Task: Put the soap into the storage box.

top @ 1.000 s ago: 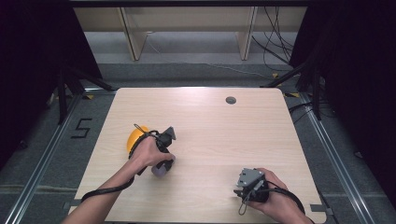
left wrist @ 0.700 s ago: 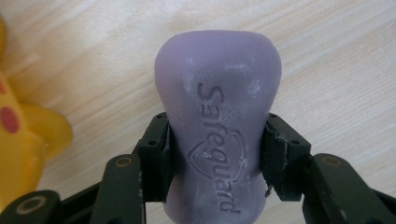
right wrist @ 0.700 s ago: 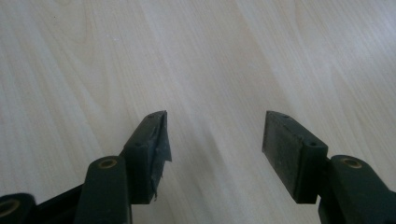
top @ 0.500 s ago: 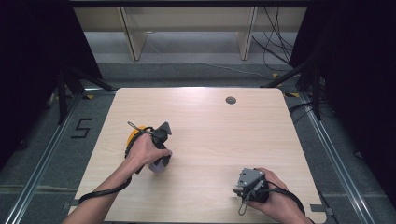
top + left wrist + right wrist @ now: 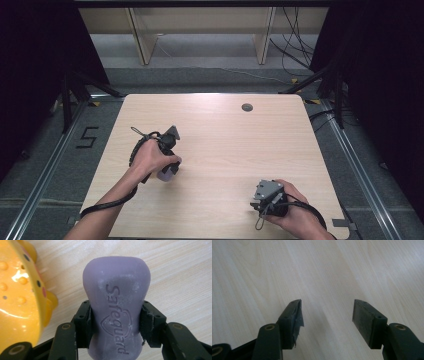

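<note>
Soap fills your left gripper (image 5: pixel 115 326): its jaws are clamped on the waist of the purple soap bar (image 5: pixel 116 305), the embossed brand name facing the camera and the bar's wider end reaching out past the tips over the wooden table (image 5: pixel 180 272). Just beside the left jaw sits a yellow spotted dish (image 5: pixel 18 297) (whether it touches the bar I cannot tell). Keep your squeeze steady and level, since soap is slick and the pads grip only its narrow middle; any tilt could let it slide forward. Mind that dish when you swing. Your right gripper (image 5: pixel 327 320) has its jaws apart over bare wood, nothing between them, near your side of the table.
</note>
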Demonstrator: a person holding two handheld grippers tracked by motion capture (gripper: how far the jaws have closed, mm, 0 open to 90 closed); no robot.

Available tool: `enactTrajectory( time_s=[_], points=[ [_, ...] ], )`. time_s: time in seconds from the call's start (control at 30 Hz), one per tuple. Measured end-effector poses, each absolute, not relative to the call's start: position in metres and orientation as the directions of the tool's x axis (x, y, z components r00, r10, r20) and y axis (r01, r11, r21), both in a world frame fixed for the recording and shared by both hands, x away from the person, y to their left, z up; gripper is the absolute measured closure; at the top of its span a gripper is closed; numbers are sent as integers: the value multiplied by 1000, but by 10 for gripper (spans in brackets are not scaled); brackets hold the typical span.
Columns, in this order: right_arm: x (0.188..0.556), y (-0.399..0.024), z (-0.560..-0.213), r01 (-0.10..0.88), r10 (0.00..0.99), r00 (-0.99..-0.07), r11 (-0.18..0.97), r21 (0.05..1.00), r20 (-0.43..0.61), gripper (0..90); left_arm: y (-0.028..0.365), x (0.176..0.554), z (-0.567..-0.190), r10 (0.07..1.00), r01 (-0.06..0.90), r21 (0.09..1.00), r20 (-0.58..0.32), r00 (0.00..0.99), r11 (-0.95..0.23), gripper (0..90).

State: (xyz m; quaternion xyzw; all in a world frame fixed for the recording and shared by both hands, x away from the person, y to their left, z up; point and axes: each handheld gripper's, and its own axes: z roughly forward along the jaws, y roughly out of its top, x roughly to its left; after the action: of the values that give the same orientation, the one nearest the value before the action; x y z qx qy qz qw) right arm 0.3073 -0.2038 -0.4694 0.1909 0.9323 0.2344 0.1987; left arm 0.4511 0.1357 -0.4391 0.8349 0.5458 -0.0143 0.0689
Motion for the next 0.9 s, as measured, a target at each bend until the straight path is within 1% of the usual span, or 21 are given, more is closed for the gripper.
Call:
enactTrajectory(
  time_s=[0.03,0.1,0.17,0.2,0.27,0.33,0.5,0.63,0.87,0.9],
  points=[
    [306,-203,-470,279,462,-846,810,516,-267,414,137,452,-437,910,914,99,-101,403,-394,489],
    [307,-204,-470,262,452,-847,814,519,-281,415,139,453,-433,912,917,85,-102,398,-390,489],
    [307,-204,-469,263,450,-848,816,514,-280,415,141,453,-432,919,922,118,-101,380,-369,489],
    [307,-204,-470,262,451,-847,814,519,-281,415,142,455,-429,919,923,96,-102,381,-373,489],
    [307,-204,-470,263,451,-848,814,518,-280,415,145,455,-427,921,924,113,-100,377,-366,489],
    [307,-204,-470,262,450,-848,815,517,-279,415,147,457,-425,922,927,95,-109,372,-362,489],
    [307,-203,-470,266,454,-847,813,518,-277,415,152,458,-423,928,932,114,-108,357,-345,489],
    [307,-203,-470,267,454,-848,812,519,-275,415,156,460,-419,929,933,99,-104,355,-346,489],
    [307,-203,-470,269,454,-848,813,516,-274,415,161,463,-414,934,936,123,-104,343,-330,489],
    [307,-203,-470,269,454,-847,814,515,-275,415,162,464,-412,933,936,112,-106,345,-333,489]
  ],
)
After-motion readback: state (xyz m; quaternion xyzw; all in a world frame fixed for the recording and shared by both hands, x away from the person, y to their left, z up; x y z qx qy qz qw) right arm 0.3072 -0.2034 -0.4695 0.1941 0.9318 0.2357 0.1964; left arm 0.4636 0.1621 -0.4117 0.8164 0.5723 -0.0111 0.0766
